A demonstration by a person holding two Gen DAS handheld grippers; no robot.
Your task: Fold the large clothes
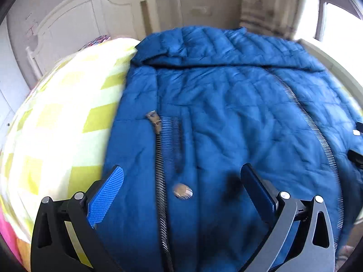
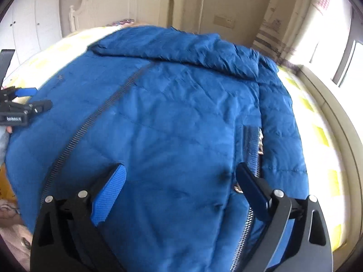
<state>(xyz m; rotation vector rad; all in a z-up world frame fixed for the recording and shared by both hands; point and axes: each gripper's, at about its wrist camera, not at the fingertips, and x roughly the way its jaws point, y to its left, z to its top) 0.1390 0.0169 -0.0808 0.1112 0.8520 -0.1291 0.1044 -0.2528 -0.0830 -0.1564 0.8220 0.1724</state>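
Observation:
A large blue quilted jacket (image 1: pixel 226 104) lies spread on the bed, hood end away from me, and it also fills the right wrist view (image 2: pixel 172 117). Its zippers (image 1: pixel 161 172) run toward me, with a metal snap (image 1: pixel 182 191) beside one. My left gripper (image 1: pixel 181 176) is open and empty, just above the jacket's near left part. My right gripper (image 2: pixel 181 176) is open and empty above the jacket's near right part. The left gripper also shows at the left edge of the right wrist view (image 2: pixel 25 104).
The bed has a yellow and white checked cover (image 1: pixel 63 122). A white headboard (image 1: pixel 90 15) stands at the far end. A window (image 2: pixel 349 56) and the bed's right side rail (image 2: pixel 335 122) are on the right. A white wardrobe (image 2: pixel 29 22) is at the left.

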